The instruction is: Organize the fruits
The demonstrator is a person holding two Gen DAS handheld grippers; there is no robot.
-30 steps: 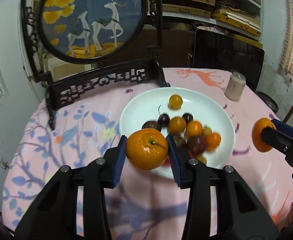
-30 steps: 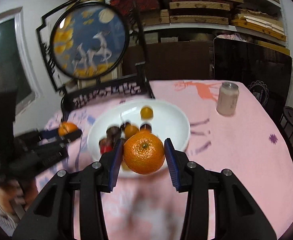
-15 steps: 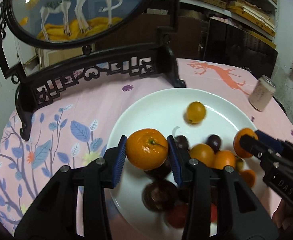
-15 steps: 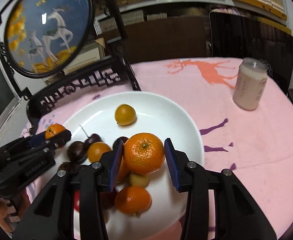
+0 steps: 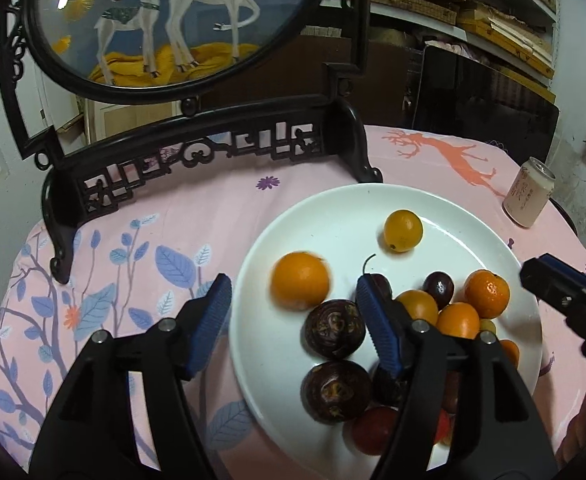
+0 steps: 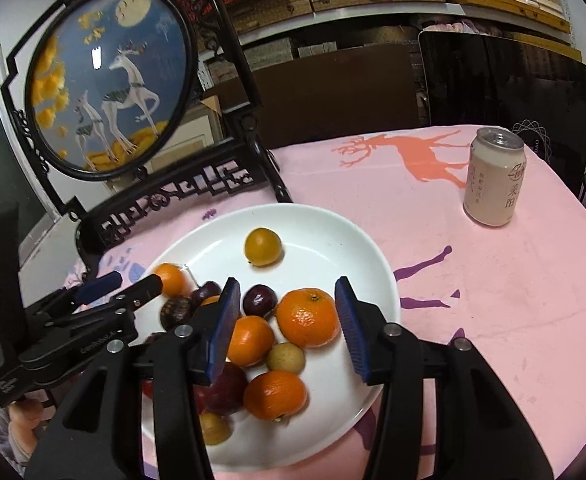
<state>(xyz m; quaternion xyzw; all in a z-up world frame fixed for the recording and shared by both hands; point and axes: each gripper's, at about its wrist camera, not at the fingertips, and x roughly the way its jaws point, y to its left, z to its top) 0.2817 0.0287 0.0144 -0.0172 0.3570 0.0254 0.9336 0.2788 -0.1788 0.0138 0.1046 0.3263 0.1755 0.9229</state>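
Both claws hang over the white plate on the pink-clothed bench. The left claw is opening, its pads clear of the mandarin lying on the plate's left side just beyond them. The right claw is opening too, released from a second mandarin, which sits between its pads among the piled fruit at the plate's near right.

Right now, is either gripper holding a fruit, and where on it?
Neither. Both grippers' jaws are opening: left gripper and right gripper each have an orange between their pads, untouched, on the plate.
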